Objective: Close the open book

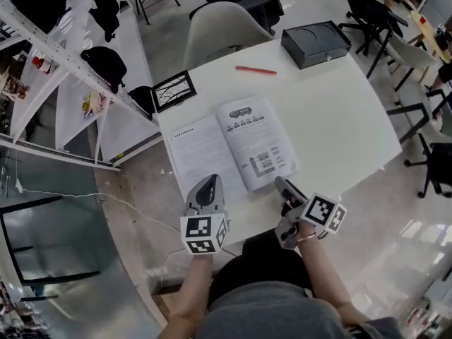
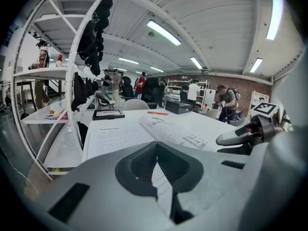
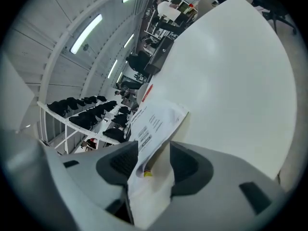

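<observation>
Right gripper (image 3: pixel 150 163), bottom centre: grey jaws stood apart, the right-hand pad clear of the paper.
Book (image 3: pixel 155 121): printed pages rose between the jaws, curling toward mid-frame.
White table (image 3: pixel 231 81): filled the right half.
Red pen (image 3: pixel 147 91): beyond the pages.
White rack (image 3: pixel 86 124), carrying dark items: left.

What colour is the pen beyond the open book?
Red; the pen shows best in the head view.

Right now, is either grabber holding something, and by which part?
Nothing is gripped. The book has its right-hand pages, near the bottom edge, between the open jaws of the right gripper. The left gripper is shut and empty.
</observation>
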Tool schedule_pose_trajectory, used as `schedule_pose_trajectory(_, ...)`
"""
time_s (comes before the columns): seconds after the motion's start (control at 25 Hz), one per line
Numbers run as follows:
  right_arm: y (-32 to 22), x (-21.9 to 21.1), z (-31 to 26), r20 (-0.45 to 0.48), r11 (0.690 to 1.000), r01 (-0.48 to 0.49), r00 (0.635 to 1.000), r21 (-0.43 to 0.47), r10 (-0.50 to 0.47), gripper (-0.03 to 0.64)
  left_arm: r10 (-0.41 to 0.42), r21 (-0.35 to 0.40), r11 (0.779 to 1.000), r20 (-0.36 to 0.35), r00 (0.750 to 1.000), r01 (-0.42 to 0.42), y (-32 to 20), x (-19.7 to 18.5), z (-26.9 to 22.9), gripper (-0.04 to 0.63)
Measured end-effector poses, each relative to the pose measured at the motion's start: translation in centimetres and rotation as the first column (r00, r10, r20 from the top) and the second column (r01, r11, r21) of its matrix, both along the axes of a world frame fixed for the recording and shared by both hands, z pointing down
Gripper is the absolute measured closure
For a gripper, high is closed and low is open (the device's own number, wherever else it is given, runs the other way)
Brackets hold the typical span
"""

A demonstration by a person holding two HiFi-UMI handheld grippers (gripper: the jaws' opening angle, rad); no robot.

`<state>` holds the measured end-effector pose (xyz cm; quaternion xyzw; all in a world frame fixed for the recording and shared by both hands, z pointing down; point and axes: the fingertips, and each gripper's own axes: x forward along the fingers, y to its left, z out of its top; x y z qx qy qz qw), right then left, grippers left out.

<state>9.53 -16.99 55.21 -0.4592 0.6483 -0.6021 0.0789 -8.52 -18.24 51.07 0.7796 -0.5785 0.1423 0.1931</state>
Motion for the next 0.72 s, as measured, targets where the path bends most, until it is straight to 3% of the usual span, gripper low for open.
schedule_pose_trajectory(0.2,-0.1,-0.1,0.9,0.019,0.998,0.002,1.0,-0.059,-0.001,0.394,0.021,-0.015,1.0,0.022,1.0,-0.021,-0.2,0.4,0.6,0.589)
schedule_pose_trajectory(0.72,-1.3,-1.0,1.2,0.116,0.996,-0.004,0.993,-0.089,0.015,0.393,-0.002,-0.042,0.999,0.007,1.0,0.002,-1.2,-0.1,1.6,0.589)
